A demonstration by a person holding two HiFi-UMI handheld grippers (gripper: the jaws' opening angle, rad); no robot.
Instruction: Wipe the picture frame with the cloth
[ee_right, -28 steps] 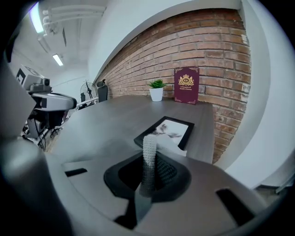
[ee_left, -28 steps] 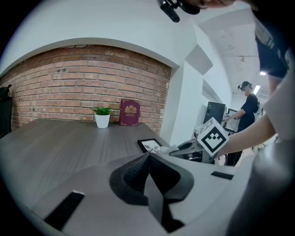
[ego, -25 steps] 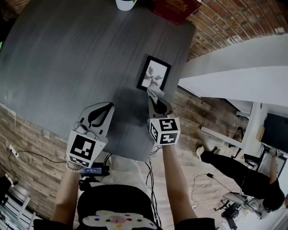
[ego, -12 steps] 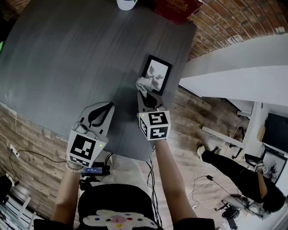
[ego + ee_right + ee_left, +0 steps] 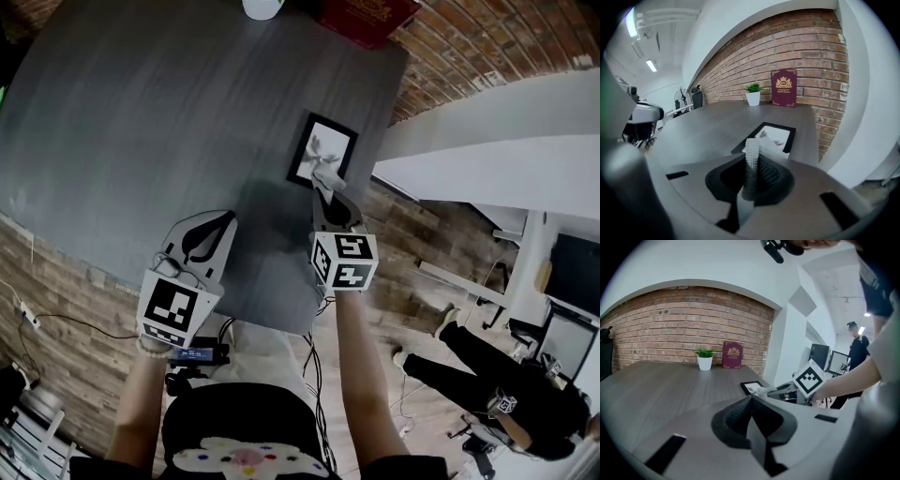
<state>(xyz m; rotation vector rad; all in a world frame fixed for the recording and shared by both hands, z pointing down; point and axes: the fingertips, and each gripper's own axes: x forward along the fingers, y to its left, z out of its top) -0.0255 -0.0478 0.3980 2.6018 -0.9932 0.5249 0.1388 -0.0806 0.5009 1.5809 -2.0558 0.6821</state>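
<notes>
Tongs on the right gripper (image 5: 752, 152) are pressed together and pinching a small white cloth (image 5: 769, 145). The bunched end of it sticks out past the tips and sits on the near edge of the picture frame (image 5: 323, 148). The frame is a black-bordered one lying flat on the dark grey surface (image 5: 141, 122), close to its right-hand edge, with a pale print inside. From the head view the cloth covers the frame's near right corner and the right gripper points pretty much straight at it.

The left gripper (image 5: 750, 404) has its tongs closed too, pads meeting with nothing between them. It's over the near part of the surface, off to the left of the right gripper and well apart from the frame.

At the far edge of the surface there's a little green plant in a white pot (image 5: 753, 97), and just beside it a dark red book (image 5: 783, 88) stands upright in front of the brick wall (image 5: 820, 56). A person in dark clothes (image 5: 487, 370) is on the wood floor off to the right.
</notes>
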